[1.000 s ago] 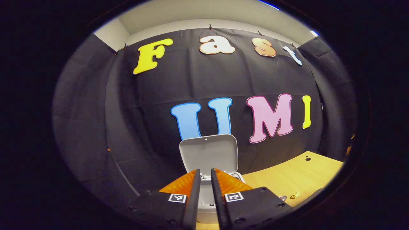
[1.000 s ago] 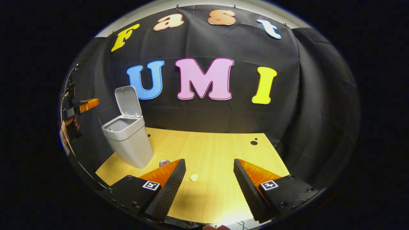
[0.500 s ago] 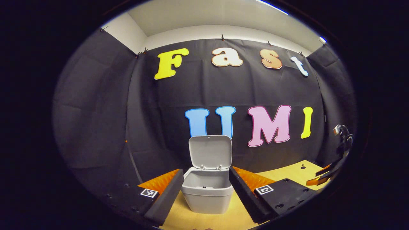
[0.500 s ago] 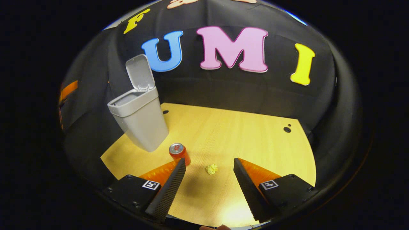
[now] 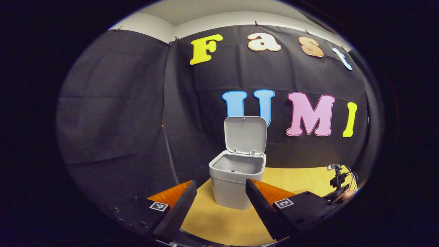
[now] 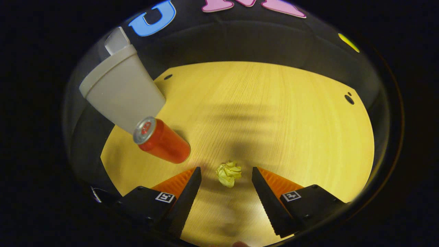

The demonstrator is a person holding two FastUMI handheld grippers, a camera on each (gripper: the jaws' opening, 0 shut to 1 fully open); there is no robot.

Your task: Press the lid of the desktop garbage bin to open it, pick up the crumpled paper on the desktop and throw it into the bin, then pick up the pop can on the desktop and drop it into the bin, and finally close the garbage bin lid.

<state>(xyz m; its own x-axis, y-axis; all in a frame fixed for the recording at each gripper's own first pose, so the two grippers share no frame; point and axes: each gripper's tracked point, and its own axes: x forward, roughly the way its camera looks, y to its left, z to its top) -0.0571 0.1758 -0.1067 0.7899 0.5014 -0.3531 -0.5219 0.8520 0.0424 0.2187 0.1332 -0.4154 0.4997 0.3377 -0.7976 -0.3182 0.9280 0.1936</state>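
Note:
The grey garbage bin [image 5: 236,180] stands on the wooden desktop [image 5: 223,223] with its lid [image 5: 245,134] swung up and its inside bare. My left gripper [image 5: 219,202] is open, held back from the bin's front. In the right gripper view the bin [image 6: 120,92] is at the upper left, and a red pop can [image 6: 161,139] stands just in front of it. A crumpled yellow paper ball [image 6: 229,174] lies on the desktop [image 6: 274,120] between the spread fingers of my right gripper [image 6: 226,180], which is open and low over it.
The other gripper [image 5: 337,185], with a hand on it, shows at the far right in the left gripper view. Black cloth walls close in the desk at the back and sides. Two small holes [image 6: 349,98] mark the right of the desktop.
My left gripper opened and drew back from the bin, whose lid stays up. My right gripper came down and forward, so the paper ball now lies between its fingers.

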